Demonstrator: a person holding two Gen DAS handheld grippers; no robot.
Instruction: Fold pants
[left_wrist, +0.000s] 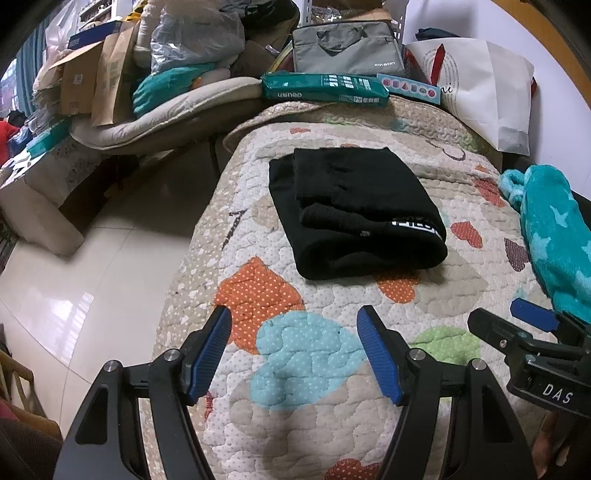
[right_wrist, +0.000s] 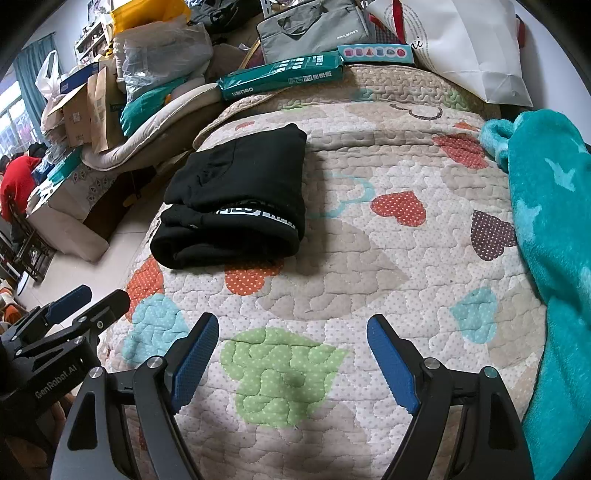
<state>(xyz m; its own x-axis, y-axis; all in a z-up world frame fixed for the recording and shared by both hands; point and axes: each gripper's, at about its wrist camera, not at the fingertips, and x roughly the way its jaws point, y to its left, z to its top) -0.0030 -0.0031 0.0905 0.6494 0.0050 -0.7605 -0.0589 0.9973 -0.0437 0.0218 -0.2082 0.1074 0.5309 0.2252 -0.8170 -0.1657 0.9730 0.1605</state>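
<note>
The black pants (left_wrist: 354, 210) lie folded in a compact bundle on the quilted heart-pattern bedspread (left_wrist: 314, 369), with a white-lettered waistband showing near the front fold. They also show in the right wrist view (right_wrist: 236, 206). My left gripper (left_wrist: 293, 321) is open and empty, held above the quilt, well short of the pants. My right gripper (right_wrist: 291, 328) is open and empty too, to the right of the pants and nearer than them. Each gripper shows at the edge of the other's view.
A teal fleece blanket (right_wrist: 554, 240) lies along the right side of the bed. A teal paper pack (left_wrist: 325, 90), grey bag (left_wrist: 347, 48) and white paper bag (left_wrist: 487, 88) line the far edge. The bed's left edge drops to tiled floor (left_wrist: 92, 277); boxes stand beyond.
</note>
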